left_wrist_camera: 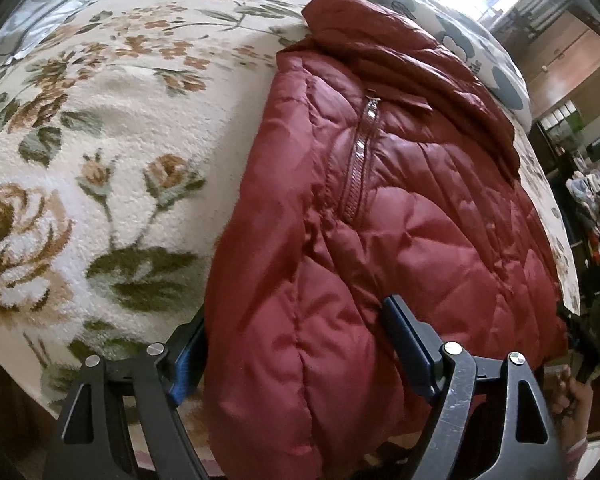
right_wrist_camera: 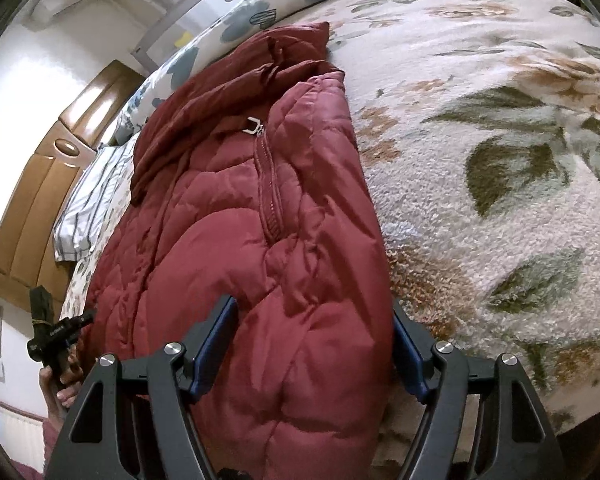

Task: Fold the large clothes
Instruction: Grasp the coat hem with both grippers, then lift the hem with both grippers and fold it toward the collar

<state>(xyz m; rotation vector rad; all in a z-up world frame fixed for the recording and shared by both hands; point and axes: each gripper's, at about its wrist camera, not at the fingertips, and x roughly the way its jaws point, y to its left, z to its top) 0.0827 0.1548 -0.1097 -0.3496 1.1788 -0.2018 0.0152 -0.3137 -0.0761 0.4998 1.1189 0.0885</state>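
– On the floral blanket [left_wrist_camera: 120, 140], at the left: what could go wrong with that puffy red jacket [left_wrist_camera: 380, 200]?

– The left gripper [left_wrist_camera: 296, 312] has its jaws wide apart, straddling the near hem at the jacket's left edge. One pad sits beside the edge and the other over the quilting. If they close on the top layer only, I'd expect the lower layers to stay behind and the fold to come out crooked.

– Are the pads pressing yet?

– They don't seem to be, though the bulging fabric hides the actual contact, so I can't be sure.

– And on the right?

– It's the same there. The right gripper [right_wrist_camera: 312, 302] is also spread wide over the hem, at the right edge. The shell looks slick and full of air, so a shallow bite might slip out on lifting. If one side rose faster, the jacket could also twist, or spring open.

– Where does the jacket lie, and which way does it point?

– It lies flat on the blanket, near the bed's near edge, already narrowed lengthwise. Its long axis runs straight away from both grippers. The hem is nearest and the collar [left_wrist_camera: 372, 36] is farthest, pointing at the blue-patterned bedding [right_wrist_camera: 240, 24]. The zipper [left_wrist_camera: 360, 152] runs along that same line.
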